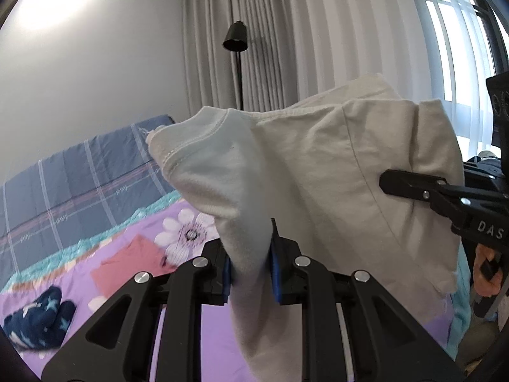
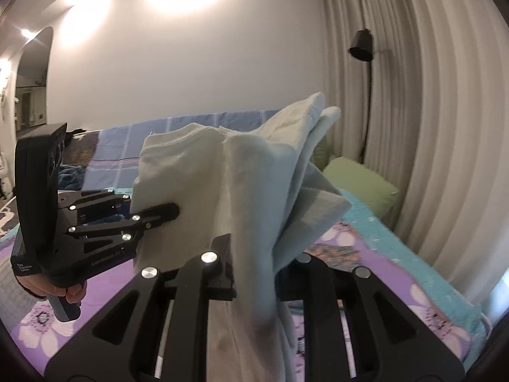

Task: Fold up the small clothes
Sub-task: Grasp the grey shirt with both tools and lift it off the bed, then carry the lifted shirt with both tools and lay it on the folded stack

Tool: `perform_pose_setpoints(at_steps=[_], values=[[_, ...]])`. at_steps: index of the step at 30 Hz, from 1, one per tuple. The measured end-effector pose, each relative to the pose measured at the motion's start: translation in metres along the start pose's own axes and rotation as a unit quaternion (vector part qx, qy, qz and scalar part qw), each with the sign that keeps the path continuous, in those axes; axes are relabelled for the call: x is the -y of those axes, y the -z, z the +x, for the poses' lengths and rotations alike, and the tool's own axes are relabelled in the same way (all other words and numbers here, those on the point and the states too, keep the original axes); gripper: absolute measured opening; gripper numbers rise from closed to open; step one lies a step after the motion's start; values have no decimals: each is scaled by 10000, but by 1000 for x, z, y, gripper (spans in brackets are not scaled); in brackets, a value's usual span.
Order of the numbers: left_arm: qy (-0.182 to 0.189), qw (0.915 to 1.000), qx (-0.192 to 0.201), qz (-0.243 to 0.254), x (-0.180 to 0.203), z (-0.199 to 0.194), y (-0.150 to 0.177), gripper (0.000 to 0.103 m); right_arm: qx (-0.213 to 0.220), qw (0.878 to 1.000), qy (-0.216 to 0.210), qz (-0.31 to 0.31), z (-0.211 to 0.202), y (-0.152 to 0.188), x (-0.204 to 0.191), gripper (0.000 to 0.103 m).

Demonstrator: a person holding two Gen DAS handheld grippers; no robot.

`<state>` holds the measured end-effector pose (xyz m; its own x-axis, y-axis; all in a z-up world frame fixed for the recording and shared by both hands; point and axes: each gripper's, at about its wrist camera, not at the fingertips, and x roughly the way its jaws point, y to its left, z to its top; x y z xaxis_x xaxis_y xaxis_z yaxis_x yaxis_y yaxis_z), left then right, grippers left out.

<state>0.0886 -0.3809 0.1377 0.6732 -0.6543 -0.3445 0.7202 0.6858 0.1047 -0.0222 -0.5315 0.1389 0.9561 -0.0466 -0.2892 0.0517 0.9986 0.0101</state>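
Bedroom setup, purple floral bed (image 1: 197,343) under everything. Both grippers are pinched shut on one pale shirt (image 1: 318,165), held up in the air: left gripper (image 1: 251,273) at 6 o'clock, right gripper (image 1: 397,181) at 3. Thin bites, so a tug apart could slip the cloth and it'd land crumpled.

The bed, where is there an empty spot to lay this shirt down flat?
Bare purple floral bedspread lies between the right gripper and the green pillow. It is crowded on the other side: a folded pink cloth and a navy star-print bundle lie there. The cream garment hides the middle.
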Motion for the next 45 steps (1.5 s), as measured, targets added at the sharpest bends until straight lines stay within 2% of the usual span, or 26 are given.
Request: perform_pose_setpoints(at_steps=[2,5,10,13,19,29,30,31,32,33,34,35,36,37,38,40,41,43,45], values=[[21,9999,42,93,8,11,-8,19,52,9999,107,15,1,-5,15,16],[258,9992,3,315,22,34,-25,20,77,9998,206,8,8,-12,36,16],[351,9993,-83,102,22,62,-44,20,74,9983,569,-50,23,-27,65,16],[374,9990,-241,27,20,85,-51,20,-105,9976,677,-30,51,-34,90,15],[288,9979,-584,34,21,133,-56,20,-424,9947,917,202,97,-33,125,16],[-8,9950,-996,94,4,209,-41,20,-895,9889,941,726,183,-22,164,16],[-50,9945,-1040,114,1,218,-39,21,-947,9881,943,757,192,-20,166,16],[-135,9937,-1102,155,-2,229,-36,25,-1008,9873,955,777,202,-19,168,17],[-237,9929,-1150,191,-2,238,-33,37,-1078,9861,990,784,216,-19,172,20],[-548,9906,-1225,257,-7,253,-27,48,-1188,9826,1217,752,233,-14,173,38],[-786,9879,-1305,305,-10,262,-20,70,-1302,9762,1594,686,245,-9,174,77],[-1019,9838,-1434,350,-14,273,-8,73,-1431,9665,2041,603,257,-2,179,82],[-1059,9819,-1529,354,-17,278,0,73,-1718,9520,2492,465,272,13,182,81],[-1004,9807,-1644,321,-19,282,12,73,-1975,9439,2614,423,283,26,184,77],[-882,9804,-1741,275,-21,285,23,74,-2343,9355,2603,466,294,48,186,76],[-463,9772,-2048,314,-18,293,51,74,-2805,9231,2594,446,308,79,187,70],[-358,9712,-2303,490,-11,300,70,74,-3105,9118,2664,343,316,102,187,71],[-360,9667,-2433,713,-3,307,96,75,-2843,9173,2743,495,310,119,186,73],[-476,9732,-2191,518,-1,303,110,75,-2828,9180,2676,756,309,124,187,72]])
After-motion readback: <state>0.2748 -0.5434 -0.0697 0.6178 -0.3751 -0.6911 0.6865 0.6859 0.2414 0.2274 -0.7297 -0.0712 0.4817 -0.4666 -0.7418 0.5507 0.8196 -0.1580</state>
